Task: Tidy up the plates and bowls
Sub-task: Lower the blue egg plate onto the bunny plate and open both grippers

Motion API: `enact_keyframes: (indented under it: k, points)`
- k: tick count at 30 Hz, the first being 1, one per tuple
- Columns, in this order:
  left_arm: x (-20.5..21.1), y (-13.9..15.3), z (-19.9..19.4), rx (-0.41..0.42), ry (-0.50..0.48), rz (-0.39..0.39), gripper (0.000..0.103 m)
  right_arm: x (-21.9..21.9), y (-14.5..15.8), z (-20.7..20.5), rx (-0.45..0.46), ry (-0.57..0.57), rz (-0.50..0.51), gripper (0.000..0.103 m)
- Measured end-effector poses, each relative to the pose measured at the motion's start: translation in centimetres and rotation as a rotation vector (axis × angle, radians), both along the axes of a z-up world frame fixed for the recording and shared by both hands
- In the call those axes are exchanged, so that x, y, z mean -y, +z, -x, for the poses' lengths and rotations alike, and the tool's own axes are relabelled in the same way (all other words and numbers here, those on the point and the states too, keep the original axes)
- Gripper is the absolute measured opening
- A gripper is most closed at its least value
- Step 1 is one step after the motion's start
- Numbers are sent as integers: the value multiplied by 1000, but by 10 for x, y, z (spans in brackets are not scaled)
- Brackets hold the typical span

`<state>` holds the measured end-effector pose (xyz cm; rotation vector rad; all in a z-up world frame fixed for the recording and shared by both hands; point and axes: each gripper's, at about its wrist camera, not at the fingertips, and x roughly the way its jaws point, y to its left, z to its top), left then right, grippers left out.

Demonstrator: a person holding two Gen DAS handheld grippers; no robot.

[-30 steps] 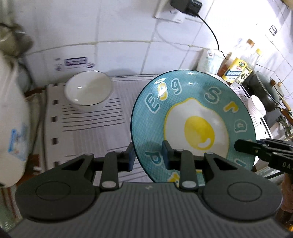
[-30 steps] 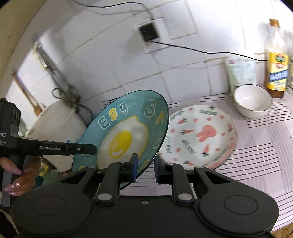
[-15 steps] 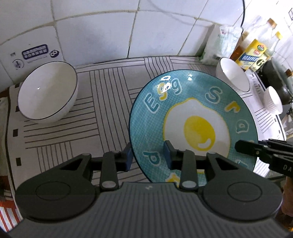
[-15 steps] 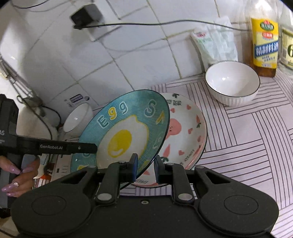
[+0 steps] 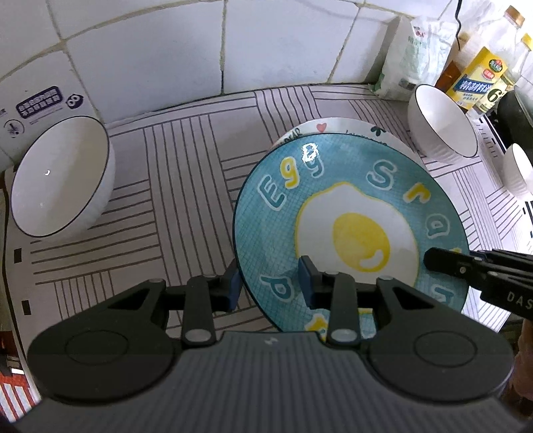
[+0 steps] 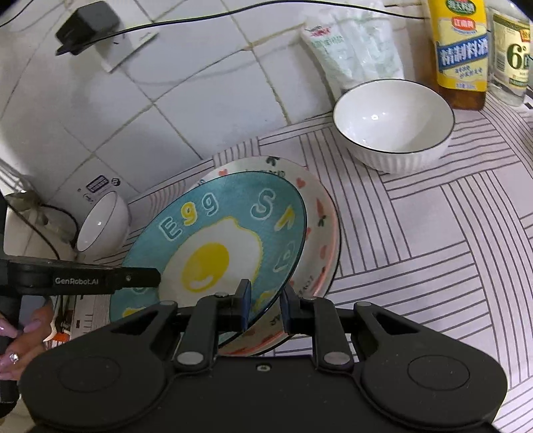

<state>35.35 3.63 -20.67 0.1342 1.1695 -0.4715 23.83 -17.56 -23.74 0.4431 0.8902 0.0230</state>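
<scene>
White wall tiles (image 5: 160, 56) back a counter covered by a striped mat (image 5: 173, 173); a charger and its cable (image 6: 86, 26) sit on the wall above. Between the two grippers a blue egg plate (image 5: 349, 213) lies over a white plate with pink figures (image 6: 319, 233), whose rim shows beyond the blue plate's far edge in both views.

The left gripper (image 5: 268, 283) straddles the blue plate's near-left rim. Its right finger (image 5: 306, 276) lies over the plate's face and its left finger sits just outside the rim; a gap shows between the pads and the rim, so this grip is released. The right gripper (image 6: 265, 304) is clenched on the opposite rim, one pad above the edge and one below it.

Left of the left gripper's jaws the mat is open up to a white bowl (image 5: 60, 176) standing near the wall. Beyond and to the right of the right gripper's jaws a second white bowl (image 6: 393, 123) stands apart from the pink plate's edge, with bare mat between. Behind that bowl, against the wall, stand a white packet (image 6: 353, 46) and two bottles (image 6: 461, 53). A hand (image 6: 20, 339) holds the left gripper's handle.
</scene>
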Motion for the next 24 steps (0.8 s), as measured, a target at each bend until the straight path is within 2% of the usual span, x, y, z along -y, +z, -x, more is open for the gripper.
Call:
enact_keyframes:
  k: [7,11,16,20,24]
  points:
    - [-1,-5,-2,-25,24,18,34,-28,15,-6,-54,-53,160,29]
    - [-3,-7,-4,-49,24,31,34,-44,21,-13,-95,-59,272,37]
    - [3,-10,-1,-56,2,0,35,-60,20,-21,-179,-76,383,43]
    - [6,-11,2,-50,-8,-11,35,-57,14,-19,-195,-105,397,43]
    - [7,-11,-1,-71,-7,-15,34,-59,11,-20,-164,-102,443,42]
